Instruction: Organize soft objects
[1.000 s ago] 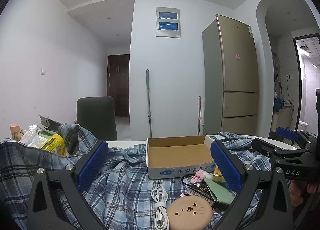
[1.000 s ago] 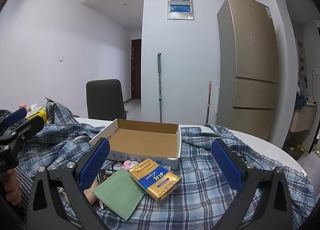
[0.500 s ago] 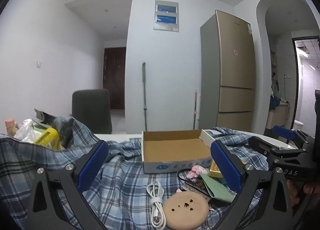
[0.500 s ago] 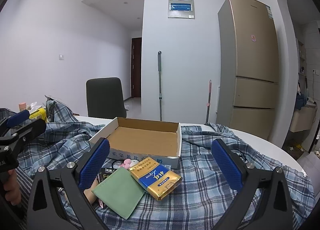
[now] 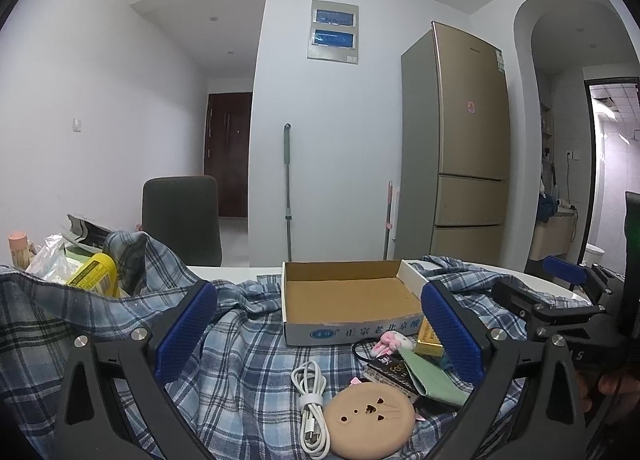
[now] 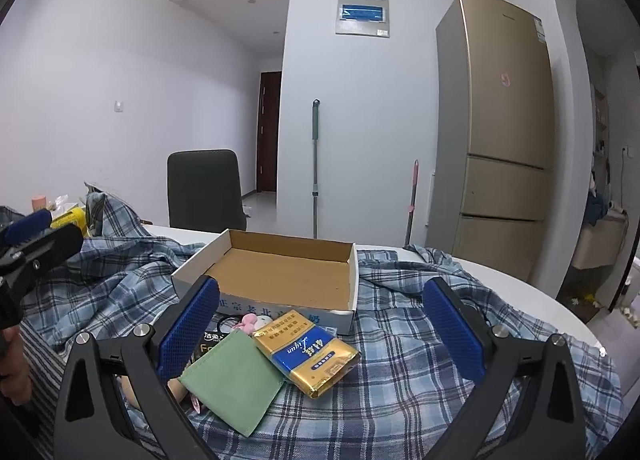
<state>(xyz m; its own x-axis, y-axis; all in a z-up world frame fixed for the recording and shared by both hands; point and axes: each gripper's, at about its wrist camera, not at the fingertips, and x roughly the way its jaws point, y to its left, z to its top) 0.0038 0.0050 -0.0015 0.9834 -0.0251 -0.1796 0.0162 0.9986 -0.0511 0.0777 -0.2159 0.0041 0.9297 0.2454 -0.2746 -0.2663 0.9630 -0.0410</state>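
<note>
Blue pads on the left gripper (image 5: 318,322) and right gripper (image 6: 320,320) are spread wide, holding nothing. Low in the frame, a round tan soft pad (image 5: 368,418) and green cloth square (image 6: 232,382) wait on the checked blue cloth (image 6: 420,380). Behind them, mid-frame, sits the open brown cardboard box (image 6: 280,276), probably for them.

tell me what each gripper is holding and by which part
Nothing is held. The left gripper and right gripper are both open, with nothing between their blue pads.

You've swung the left gripper (image 5: 318,336) a bit leftward: the cardboard box (image 5: 344,302) and round tan pad (image 5: 368,420) now sit nearer its right finger. Right gripper's (image 6: 320,334) view barely shifted.
</note>
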